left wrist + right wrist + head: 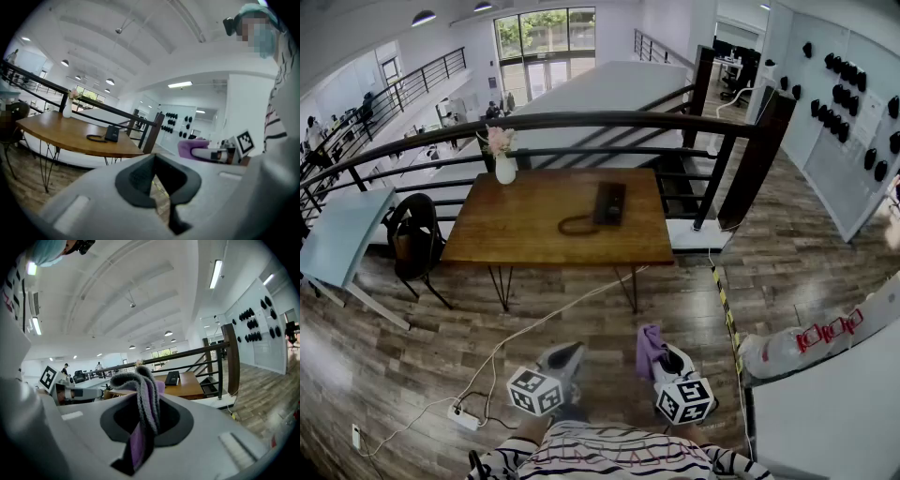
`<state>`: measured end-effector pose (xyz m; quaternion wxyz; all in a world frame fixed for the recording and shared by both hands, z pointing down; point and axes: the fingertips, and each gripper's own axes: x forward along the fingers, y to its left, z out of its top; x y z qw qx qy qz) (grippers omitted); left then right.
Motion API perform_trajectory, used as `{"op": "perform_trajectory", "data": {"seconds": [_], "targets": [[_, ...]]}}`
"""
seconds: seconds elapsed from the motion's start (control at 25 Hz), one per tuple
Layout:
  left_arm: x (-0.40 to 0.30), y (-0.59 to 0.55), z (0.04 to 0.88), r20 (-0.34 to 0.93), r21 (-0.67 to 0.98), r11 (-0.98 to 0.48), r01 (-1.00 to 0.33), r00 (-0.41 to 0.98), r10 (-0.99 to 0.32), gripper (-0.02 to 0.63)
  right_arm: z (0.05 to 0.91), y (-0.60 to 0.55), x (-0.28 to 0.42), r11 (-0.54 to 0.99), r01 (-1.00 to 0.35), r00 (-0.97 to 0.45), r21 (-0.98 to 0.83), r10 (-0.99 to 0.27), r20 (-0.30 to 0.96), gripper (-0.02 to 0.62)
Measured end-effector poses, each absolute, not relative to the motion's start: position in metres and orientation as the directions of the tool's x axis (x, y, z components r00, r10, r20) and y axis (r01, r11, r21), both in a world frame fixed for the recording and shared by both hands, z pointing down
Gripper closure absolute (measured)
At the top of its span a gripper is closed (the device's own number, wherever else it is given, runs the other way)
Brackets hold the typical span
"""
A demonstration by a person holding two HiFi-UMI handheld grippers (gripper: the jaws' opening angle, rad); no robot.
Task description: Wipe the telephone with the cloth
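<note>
A black telephone with a coiled cord lies on the wooden table, far ahead of both grippers. The left gripper view shows the telephone small on the table, and the right gripper view shows the telephone in the distance. Low in the head view, my right gripper is shut on a purple and grey cloth. That cloth hangs folded from the jaws of the right gripper. My left gripper is shut and holds nothing.
A white vase of flowers stands at the table's far left corner. A chair with a bag sits left of the table, and a dark railing runs behind it. A cable and power strip lie on the floor. A white counter is at the right.
</note>
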<state>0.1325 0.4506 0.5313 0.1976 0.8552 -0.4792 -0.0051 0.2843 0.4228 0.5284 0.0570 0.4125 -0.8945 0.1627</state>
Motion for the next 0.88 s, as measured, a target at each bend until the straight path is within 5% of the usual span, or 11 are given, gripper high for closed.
{"op": "perform_trajectory", "data": {"seconds": [0.88], "targets": [[0.065,0.340,0.534,0.192,0.365,-0.527,-0.767,0.617,-0.764,0.607,0.529,0.308,0.217,0.525,-0.809,-0.584,-0.264,-0.772,0.253,0.546]]}}
